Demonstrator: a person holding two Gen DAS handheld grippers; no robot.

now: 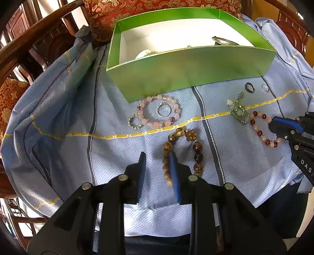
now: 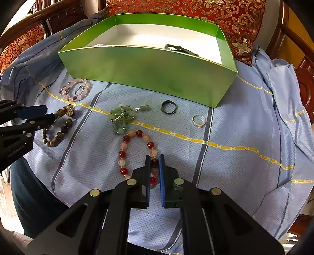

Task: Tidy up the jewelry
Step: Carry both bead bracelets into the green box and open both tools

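A green box [image 1: 188,66] [image 2: 149,72] stands at the back of a blue cloth and holds a few pieces. In front lie a pink bead bracelet [image 1: 159,110] [image 2: 75,89] with a silver ring [image 1: 162,110] inside it, a brown wooden bracelet [image 1: 183,149] [image 2: 58,127], a green jade pendant [image 1: 238,110] [image 2: 120,119], a red and white bead bracelet [image 1: 263,129] [image 2: 137,153], a dark ring [image 1: 249,87] [image 2: 168,107] and a silver ring [image 2: 199,120]. My left gripper [image 1: 158,155] is open over the brown bracelet's left side. My right gripper [image 2: 154,157] is shut on the red and white bracelet.
A small sparkling ring [image 1: 134,121] lies left of the pink bracelet. The blue cloth [image 1: 68,121] [image 2: 245,137] covers a wooden chair seat with carved arms [image 1: 33,39]. A red and gold cushion [image 2: 215,17] stands behind the box.
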